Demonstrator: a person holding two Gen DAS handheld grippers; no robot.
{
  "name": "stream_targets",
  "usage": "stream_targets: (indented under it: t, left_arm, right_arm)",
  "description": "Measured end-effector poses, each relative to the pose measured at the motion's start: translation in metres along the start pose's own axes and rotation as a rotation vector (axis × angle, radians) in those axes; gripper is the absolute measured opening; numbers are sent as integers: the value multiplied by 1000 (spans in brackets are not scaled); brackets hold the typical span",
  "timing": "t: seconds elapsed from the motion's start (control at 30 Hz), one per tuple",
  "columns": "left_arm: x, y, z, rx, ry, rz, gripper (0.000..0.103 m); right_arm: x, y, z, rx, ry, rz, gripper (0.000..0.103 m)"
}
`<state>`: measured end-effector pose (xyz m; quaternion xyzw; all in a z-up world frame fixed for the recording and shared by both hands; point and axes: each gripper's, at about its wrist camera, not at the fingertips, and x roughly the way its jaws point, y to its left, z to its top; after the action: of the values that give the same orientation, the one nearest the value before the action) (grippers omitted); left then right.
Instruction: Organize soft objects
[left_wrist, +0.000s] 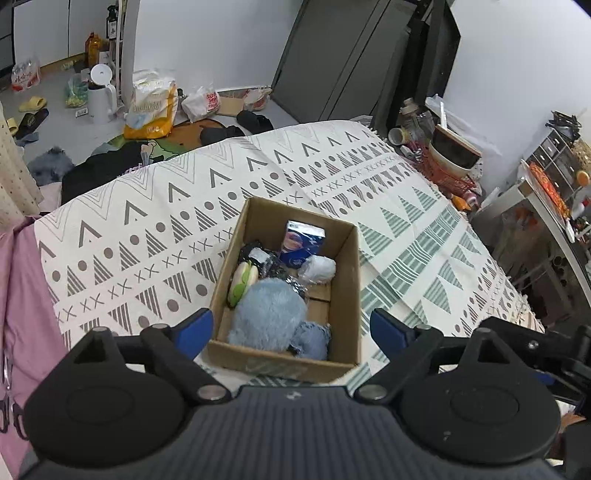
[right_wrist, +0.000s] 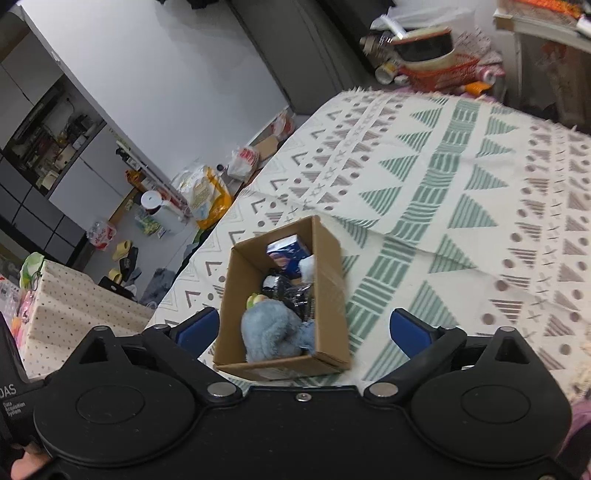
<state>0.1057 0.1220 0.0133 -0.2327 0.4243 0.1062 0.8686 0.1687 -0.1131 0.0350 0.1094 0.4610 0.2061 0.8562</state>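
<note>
An open cardboard box (left_wrist: 343, 295) (right_wrist: 330, 280) stands on a patterned cloth. Inside lie a fluffy blue plush (left_wrist: 269, 314) (right_wrist: 269, 328), a cream and green plush (left_wrist: 242, 282), a dark shiny packet (left_wrist: 267, 260) (right_wrist: 291, 291), a white soft ball (left_wrist: 319, 267), a blue tissue pack (left_wrist: 301, 242) (right_wrist: 288, 253) and a blue fabric piece (left_wrist: 314, 338). My left gripper (left_wrist: 291, 328) is open above the box's near end, its blue fingers either side of it. My right gripper (right_wrist: 304, 328) is also open, straddling the box's near end. Both hold nothing.
The patterned cloth (left_wrist: 147, 229) (right_wrist: 461, 206) covers a bed or table. Beyond its far edge the floor holds bags, a white kettle (left_wrist: 99, 96), slippers and clothes. A red basket with a bowl (left_wrist: 454, 162) crowds the right side. A dotted cushion (right_wrist: 74, 306) lies left.
</note>
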Motion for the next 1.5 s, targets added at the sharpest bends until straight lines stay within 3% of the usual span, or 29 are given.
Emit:
stream_targets:
  t: [0.23,0.57,0.7,1.03,1.4,1.5]
  left_arm:
    - [-29,-17,-25,126,-35,42,96]
    - [-72,-33,-49,204,-70,57,96]
    - [-90,-38,-60,223,-90,56,96]
    - [-120,-47,-82,261,-146,25,96]
    - [-152,-38,-94,249,-186,44,96]
    - [-158,-37,-98,258,-193,47,96]
  right_arm:
    - [-37,-24,-20,-13,-54,-3,103]
    - [-92,-29,-48,-64,-137,-57,103]
    - [-106,-35,-58,-9,-161,-47,103]
    - [-130,-29,-81,-31,-224,-87,103]
    - [-146,-45,-102,24,-217,-27,103]
    - [-152,-40,-109,-17,-230,-20,103]
